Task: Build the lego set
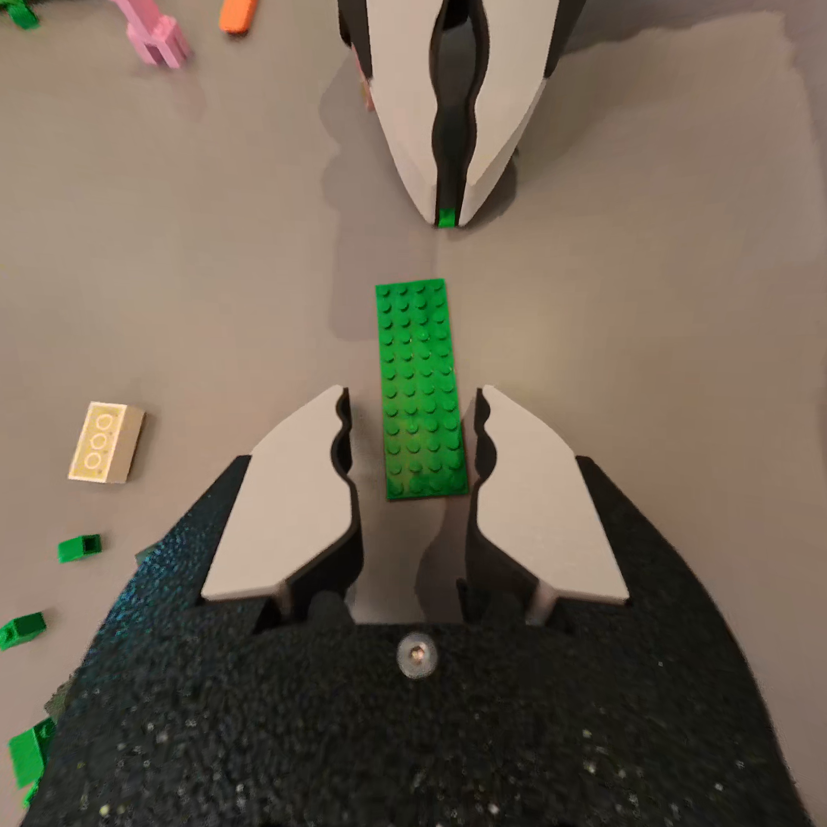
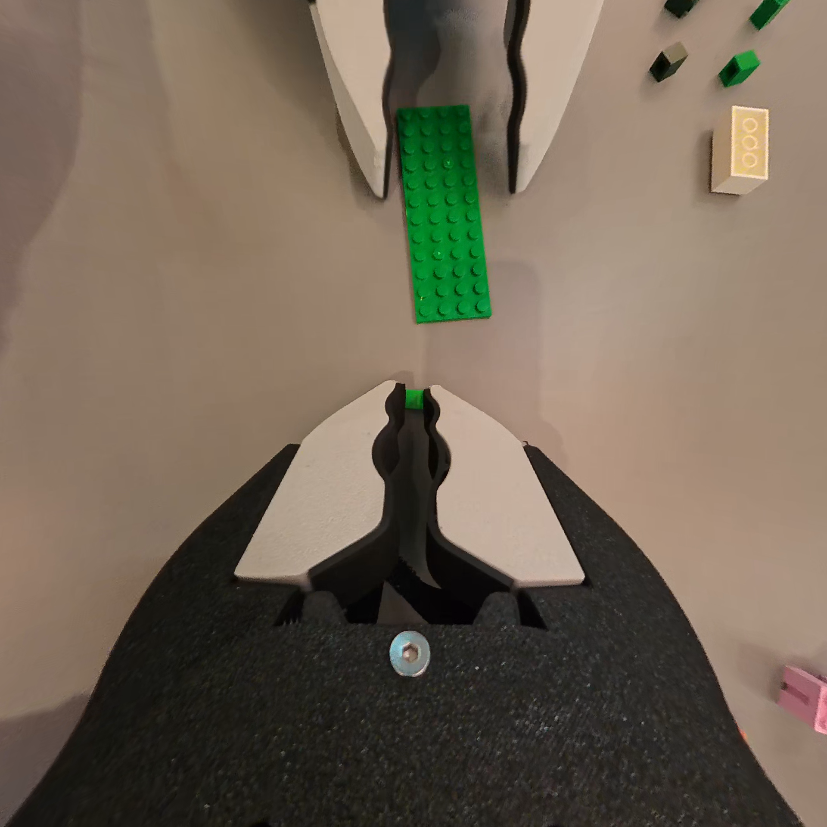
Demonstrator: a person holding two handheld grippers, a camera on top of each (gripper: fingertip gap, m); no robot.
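Two grippers face each other over a grey table (image 1: 179, 268), with a long green studded plate (image 1: 420, 389) lying flat between them. The plate is bright green, thin, four studs wide and many studs long, its surface bare of other bricks. It points from one gripper toward the other.

The left gripper (image 1: 412, 394) stands fairly wide, its fingers (image 1: 291, 483) straddling the near end of the plate; a strip of grey table shows between each dark pad and the plate's long edges, so neither pad presses on it. The right gripper (image 2: 415, 389) is nearly closed, and a small green brick (image 2: 414, 398) sits pinched right at its fingertips, both dark pads against its sides. That gripper hangs just beyond the far end of the plate, a short stretch of table apart from it.

Loose pieces lie off to the side: a cream brick (image 1: 106, 442) with three rings on its top face, several small green bricks (image 1: 79, 547) near it, one darker small brick (image 2: 668, 61), a pink piece (image 1: 154, 42) and an orange piece (image 1: 237, 15) farther away. No container shows in either view; everything rests directly on the table.
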